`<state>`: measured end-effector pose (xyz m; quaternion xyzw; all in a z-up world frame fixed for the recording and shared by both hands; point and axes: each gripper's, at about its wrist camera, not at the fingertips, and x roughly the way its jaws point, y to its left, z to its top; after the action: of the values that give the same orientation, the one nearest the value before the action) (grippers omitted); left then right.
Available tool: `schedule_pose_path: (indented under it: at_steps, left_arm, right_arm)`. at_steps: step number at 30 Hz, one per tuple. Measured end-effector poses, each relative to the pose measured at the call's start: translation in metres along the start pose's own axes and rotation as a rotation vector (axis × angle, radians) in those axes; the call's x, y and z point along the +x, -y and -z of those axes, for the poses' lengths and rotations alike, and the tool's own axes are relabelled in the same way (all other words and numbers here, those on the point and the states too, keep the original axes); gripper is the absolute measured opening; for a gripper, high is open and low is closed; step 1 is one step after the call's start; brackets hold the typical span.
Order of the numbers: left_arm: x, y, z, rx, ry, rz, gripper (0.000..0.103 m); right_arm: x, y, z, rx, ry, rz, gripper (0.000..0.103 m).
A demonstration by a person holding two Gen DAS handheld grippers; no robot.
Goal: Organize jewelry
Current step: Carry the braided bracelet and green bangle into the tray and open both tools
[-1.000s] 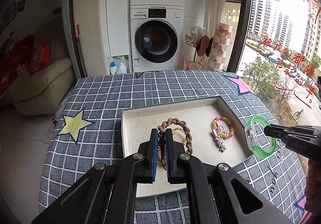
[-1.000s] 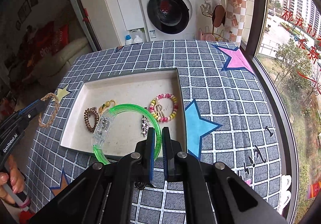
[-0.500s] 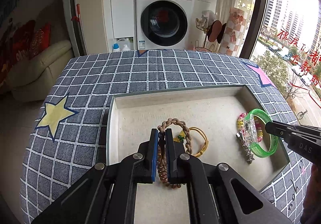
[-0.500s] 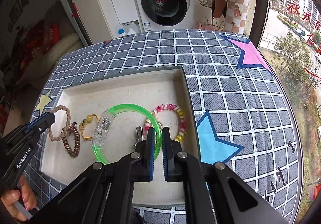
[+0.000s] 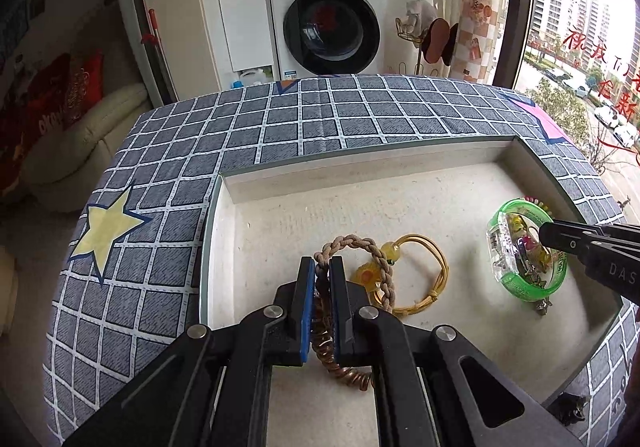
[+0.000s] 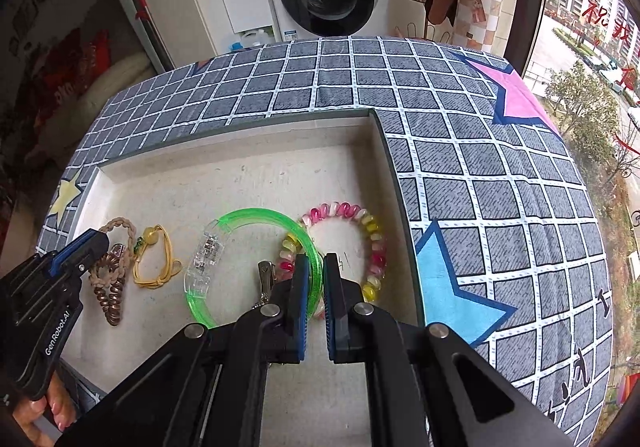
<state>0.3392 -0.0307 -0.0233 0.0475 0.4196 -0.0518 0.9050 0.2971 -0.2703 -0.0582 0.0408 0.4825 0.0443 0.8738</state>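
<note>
Your left gripper (image 5: 320, 267) pinches the braided bracelet (image 5: 360, 247) low in the tray (image 5: 360, 183), lower centre of frame, while your right gripper (image 6: 314, 267) clamps the green bangle (image 6: 256, 217), apparently resting on the beaded bracelet (image 6: 372, 239), ready for release.

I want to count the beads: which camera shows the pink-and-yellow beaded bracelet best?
The right wrist view: the pink-and-yellow beaded bracelet lies mostly open in the beige tray. The left wrist view shows only slivers behind the green plastic bangle.
</note>
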Motion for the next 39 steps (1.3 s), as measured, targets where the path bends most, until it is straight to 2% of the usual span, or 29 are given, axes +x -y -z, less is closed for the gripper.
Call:
schedule_pose_path:
  at_steps: [9, 11, 13, 14, 29, 38, 39]
  left_arm:
    - [-0.008, 0.005, 0.000, 0.010, 0.020, -0.027, 0.020]
    - [-0.011, 0.007, 0.000, 0.013, 0.025, -0.028, 0.020]
    - [-0.013, 0.009, 0.000, 0.019, 0.028, -0.033, 0.020]
    - [-0.013, 0.009, 0.000, 0.022, 0.028, -0.035, 0.020]
    - [-0.025, 0.008, -0.002, 0.012, 0.045, -0.029, 0.020]
    - [-0.034, 0.008, -0.002, 0.008, 0.061, -0.031, 0.020]
    - [-0.035, 0.008, -0.002, 0.005, 0.060, -0.029, 0.020]
  right_arm:
    - [-0.002, 0.003, -0.001, 0.015, -0.007, -0.026, 0.014]
    - [-0.005, 0.004, -0.002, 0.022, 0.003, -0.032, 0.023]
    - [-0.008, 0.005, -0.002, 0.033, 0.014, -0.045, 0.046]
    - [-0.009, 0.006, -0.002, 0.037, 0.020, -0.051, 0.049]
    - [-0.029, 0.004, 0.003, 0.046, 0.049, -0.103, 0.053]
    - [-0.041, 0.005, 0.005, 0.027, 0.067, -0.095, 0.066]
    - [-0.042, 0.006, 0.005, 0.026, 0.069, -0.093, 0.070]
